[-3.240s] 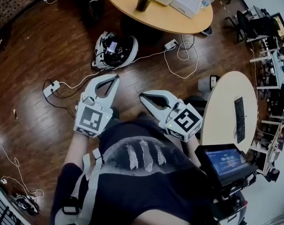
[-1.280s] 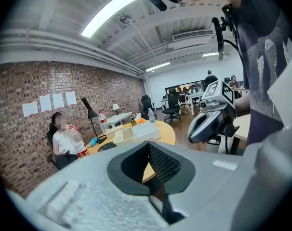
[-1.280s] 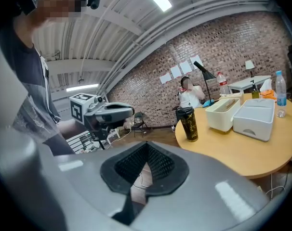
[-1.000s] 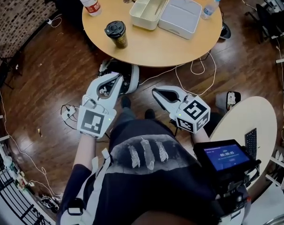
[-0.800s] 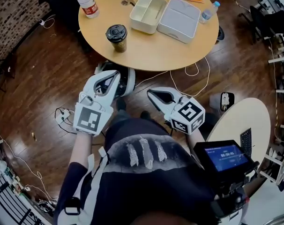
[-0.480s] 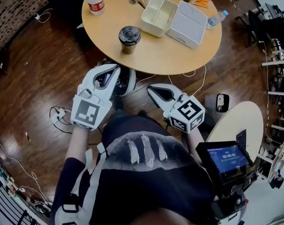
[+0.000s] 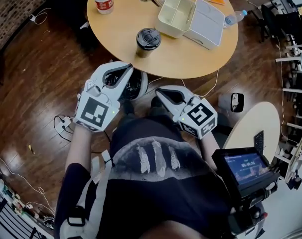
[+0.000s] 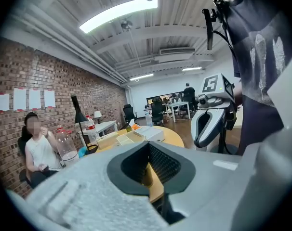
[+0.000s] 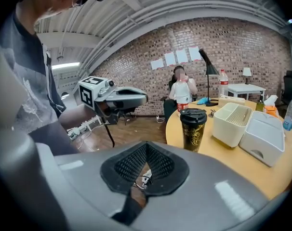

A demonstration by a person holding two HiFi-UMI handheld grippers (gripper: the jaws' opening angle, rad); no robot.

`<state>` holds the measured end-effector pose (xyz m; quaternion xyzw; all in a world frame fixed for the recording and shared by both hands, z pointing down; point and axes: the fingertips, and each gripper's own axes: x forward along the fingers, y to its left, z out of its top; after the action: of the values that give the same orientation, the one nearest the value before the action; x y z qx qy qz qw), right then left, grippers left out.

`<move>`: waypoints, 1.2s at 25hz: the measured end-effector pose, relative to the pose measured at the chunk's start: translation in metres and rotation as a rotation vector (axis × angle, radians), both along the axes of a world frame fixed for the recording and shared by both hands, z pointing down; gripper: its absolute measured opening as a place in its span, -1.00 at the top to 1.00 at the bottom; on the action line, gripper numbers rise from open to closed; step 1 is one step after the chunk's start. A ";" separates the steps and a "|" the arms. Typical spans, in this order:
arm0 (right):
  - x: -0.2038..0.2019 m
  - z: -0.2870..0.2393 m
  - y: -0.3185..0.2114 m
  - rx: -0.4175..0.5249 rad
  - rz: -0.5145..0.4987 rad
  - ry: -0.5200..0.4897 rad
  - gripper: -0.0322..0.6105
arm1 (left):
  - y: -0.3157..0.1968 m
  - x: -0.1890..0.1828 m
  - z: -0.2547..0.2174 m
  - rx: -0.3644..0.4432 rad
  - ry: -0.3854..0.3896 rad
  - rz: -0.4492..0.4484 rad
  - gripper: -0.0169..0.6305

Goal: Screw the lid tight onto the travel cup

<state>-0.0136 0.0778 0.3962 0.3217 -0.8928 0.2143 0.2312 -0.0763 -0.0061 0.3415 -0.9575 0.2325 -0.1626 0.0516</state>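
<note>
The round table (image 7: pixel 116 29) is right ahead, its near edge just past my tools. The white box (image 7: pixel 177 14) sits farther back, so the near side has room. My left gripper (image 7: pixel 127 69) and right gripper (image 7: pixel 159 91) are closed tight and hold nothing, ready to reach, I think. The cup (image 7: pixel 147 46) stands near the edge, its lid (image 7: pixel 149 35) on top.

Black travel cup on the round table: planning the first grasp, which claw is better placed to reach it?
Probably left. In the head view the left claw sits nearer the black, gold-patterned travel cup than the right claw, and points toward it. Both claws are shut and empty.
</note>
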 end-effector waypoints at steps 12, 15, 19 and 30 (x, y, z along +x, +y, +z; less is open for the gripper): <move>0.025 0.037 -0.038 -0.034 -0.061 0.040 0.88 | -0.037 0.030 0.015 0.030 -0.199 0.137 -0.06; 0.038 0.052 -0.061 -0.047 -0.095 0.056 0.88 | -0.062 0.045 0.027 0.016 -0.261 0.126 -0.19; 0.045 0.091 -0.084 -0.062 -0.127 0.091 0.88 | -0.079 0.055 0.046 -0.059 -0.291 0.128 -0.22; 0.026 0.139 -0.145 -0.031 -0.211 0.128 -0.01 | -0.093 0.062 0.089 -0.185 -0.311 0.151 -0.21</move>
<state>0.0123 -0.0669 0.5353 0.2355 -0.9017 0.1817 0.3139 -0.0139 -0.0992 0.4310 -0.9362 0.1335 -0.3250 0.0107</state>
